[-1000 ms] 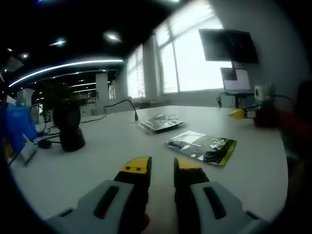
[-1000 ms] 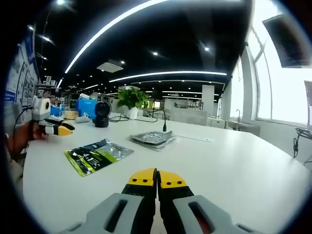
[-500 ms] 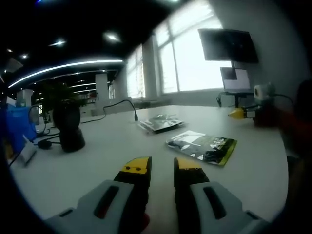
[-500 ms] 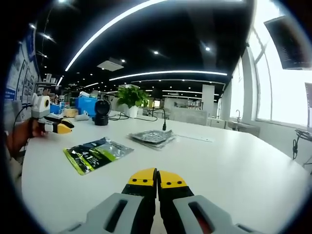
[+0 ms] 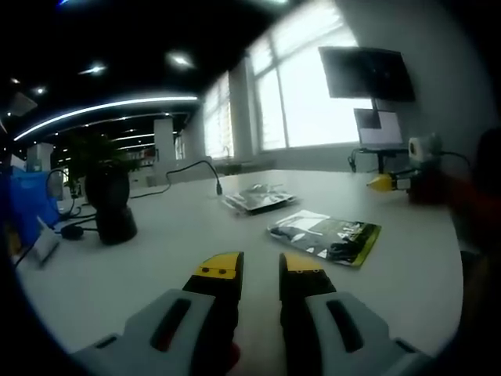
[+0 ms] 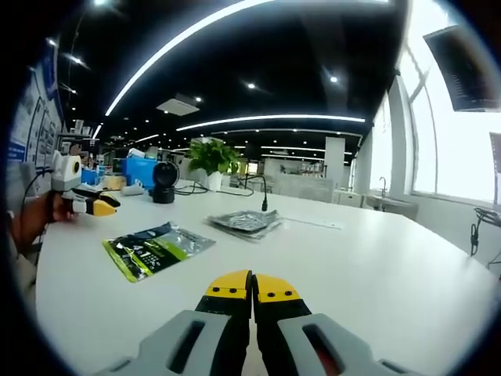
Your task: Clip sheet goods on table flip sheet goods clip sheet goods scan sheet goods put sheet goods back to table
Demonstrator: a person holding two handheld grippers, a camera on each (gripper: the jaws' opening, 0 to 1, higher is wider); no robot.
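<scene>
- We judge the task not yet begun: the green-and-black sheet pack (image 5: 325, 236) lies flat on the white table (image 5: 156, 258), untouched, ahead and to the right of the left gripper (image 5: 259, 266).
- We hold the left gripper low over the table with its jaws apart and nothing between them.
- We hold the right gripper (image 6: 252, 286) with its yellow-tipped jaws together and empty; the sheet pack (image 6: 156, 247) lies ahead to its left.
- All steps remain: clipping, flipping, re-clipping, scanning and returning the pack.
- A silver foil pack (image 5: 258, 197) lies just beyond the sheet pack, apart from it.
- A black round device (image 5: 109, 205), cables and a potted plant (image 6: 210, 159) stand well apart; nothing blocks the approach.
</scene>
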